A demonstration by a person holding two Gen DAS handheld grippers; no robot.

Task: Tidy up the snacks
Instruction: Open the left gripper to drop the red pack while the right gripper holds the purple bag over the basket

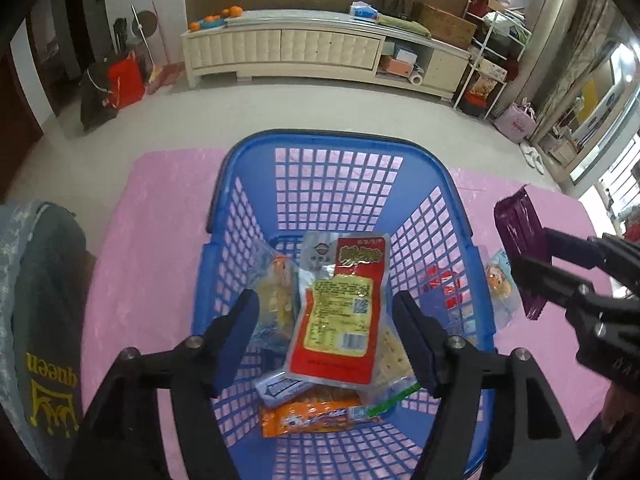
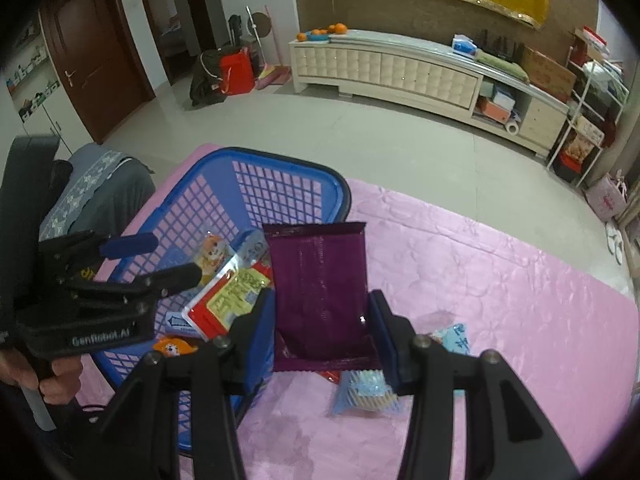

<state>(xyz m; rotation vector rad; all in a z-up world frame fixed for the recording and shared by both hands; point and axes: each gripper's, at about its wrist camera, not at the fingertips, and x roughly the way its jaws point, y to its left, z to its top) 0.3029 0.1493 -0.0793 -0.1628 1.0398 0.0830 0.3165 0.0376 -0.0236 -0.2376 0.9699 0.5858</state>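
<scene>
A blue plastic basket (image 1: 332,138) (image 2: 280,160) stands on a pink cloth (image 1: 160,220) (image 2: 480,280) and holds several snack packets. My left gripper (image 1: 326,320) (image 2: 160,260) hangs open over the basket. A red and yellow packet (image 1: 340,312) (image 2: 228,300) lies between its fingers without touching the pads. An orange packet (image 1: 308,416) lies under it. My right gripper (image 2: 324,332) (image 1: 560,280) is shut on a dark purple packet (image 2: 320,280) (image 1: 516,232), held upright just right of the basket.
On the cloth right of the basket lie a cartoon-printed packet (image 1: 500,284), a pale blue wafer packet (image 2: 368,396) and a light blue packet (image 2: 452,340). A person's grey top (image 1: 40,300) is at the left. A cream cabinet (image 1: 320,48) stands across the floor.
</scene>
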